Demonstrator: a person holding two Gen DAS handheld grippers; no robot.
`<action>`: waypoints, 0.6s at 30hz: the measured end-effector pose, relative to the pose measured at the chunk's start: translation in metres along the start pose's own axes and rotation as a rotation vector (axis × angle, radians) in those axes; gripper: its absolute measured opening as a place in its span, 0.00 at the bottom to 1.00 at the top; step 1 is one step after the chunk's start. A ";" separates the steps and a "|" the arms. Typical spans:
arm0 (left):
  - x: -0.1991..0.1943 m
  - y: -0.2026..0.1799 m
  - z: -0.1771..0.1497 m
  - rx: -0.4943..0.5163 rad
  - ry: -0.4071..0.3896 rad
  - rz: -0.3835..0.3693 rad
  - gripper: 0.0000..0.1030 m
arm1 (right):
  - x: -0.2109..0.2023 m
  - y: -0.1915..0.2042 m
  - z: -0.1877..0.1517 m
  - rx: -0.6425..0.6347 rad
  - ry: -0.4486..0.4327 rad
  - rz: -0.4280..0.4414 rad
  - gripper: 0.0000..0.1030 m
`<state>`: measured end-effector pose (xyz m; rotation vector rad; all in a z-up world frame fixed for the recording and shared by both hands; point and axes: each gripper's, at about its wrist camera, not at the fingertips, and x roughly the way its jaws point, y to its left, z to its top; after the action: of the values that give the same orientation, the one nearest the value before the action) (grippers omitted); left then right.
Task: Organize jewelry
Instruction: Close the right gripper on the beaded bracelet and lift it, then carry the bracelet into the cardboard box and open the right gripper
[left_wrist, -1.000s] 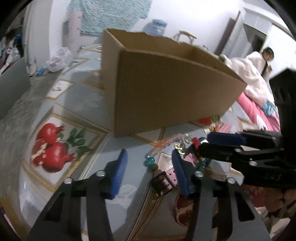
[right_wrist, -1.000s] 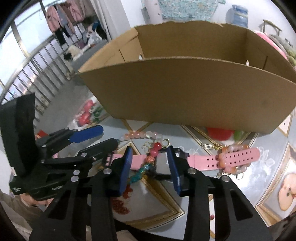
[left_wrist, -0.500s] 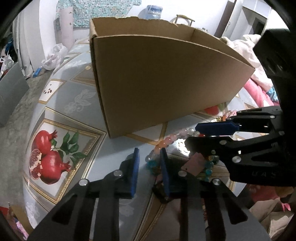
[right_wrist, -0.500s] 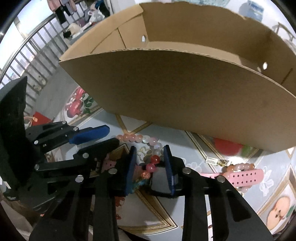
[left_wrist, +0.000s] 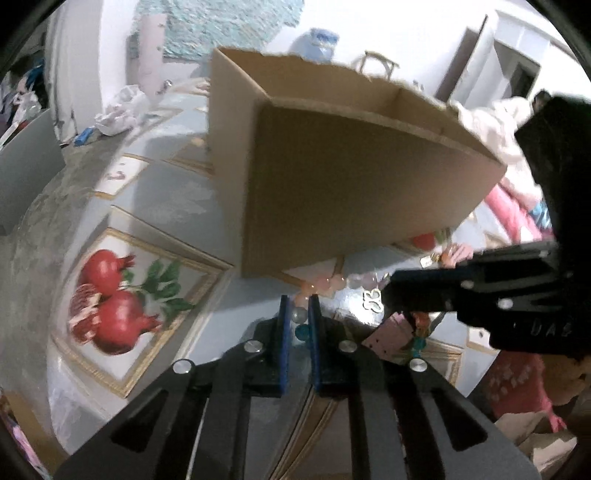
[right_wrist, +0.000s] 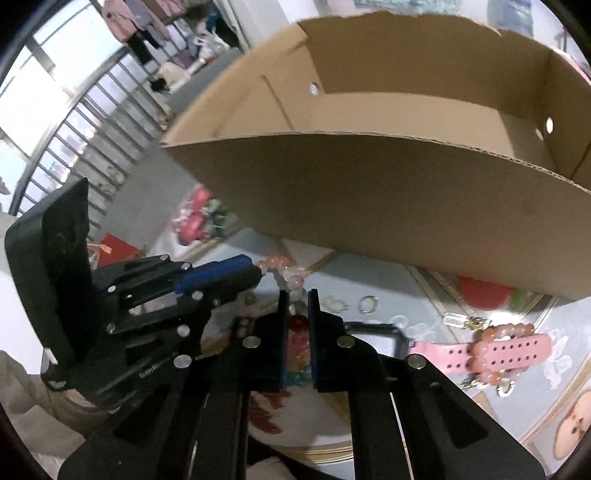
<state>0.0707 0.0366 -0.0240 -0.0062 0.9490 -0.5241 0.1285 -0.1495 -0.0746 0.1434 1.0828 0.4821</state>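
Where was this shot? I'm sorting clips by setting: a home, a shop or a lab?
Most likely a lived-in home. The work surface is a table under a fruit-print tablecloth, clothes hang by a barred window, and a big water bottle stands by the wall behind the cardboard box.

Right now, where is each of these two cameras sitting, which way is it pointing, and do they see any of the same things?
Left wrist view: rides the left gripper, looking down along its fingers, which have just been closing on the bead bracelet; the right gripper enters from the right.
Right wrist view: rides the right gripper, whose fingers have likewise just been closing on red and clear beads; the left gripper shows at left, a pink watch strap at right.
Shared: the cardboard box, the fruit-print tablecloth, the beads, each other's gripper.
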 end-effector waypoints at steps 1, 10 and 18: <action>-0.005 0.002 -0.001 -0.010 -0.015 0.001 0.08 | -0.003 0.001 -0.002 0.000 -0.010 0.014 0.08; -0.060 -0.001 -0.003 -0.053 -0.146 -0.001 0.08 | -0.024 0.029 -0.001 -0.007 -0.126 0.101 0.08; -0.109 -0.018 -0.001 -0.002 -0.251 0.019 0.08 | -0.032 0.043 -0.007 -0.034 -0.200 0.143 0.08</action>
<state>0.0115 0.0676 0.0639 -0.0633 0.7040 -0.4919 0.0970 -0.1258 -0.0373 0.2353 0.8717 0.6019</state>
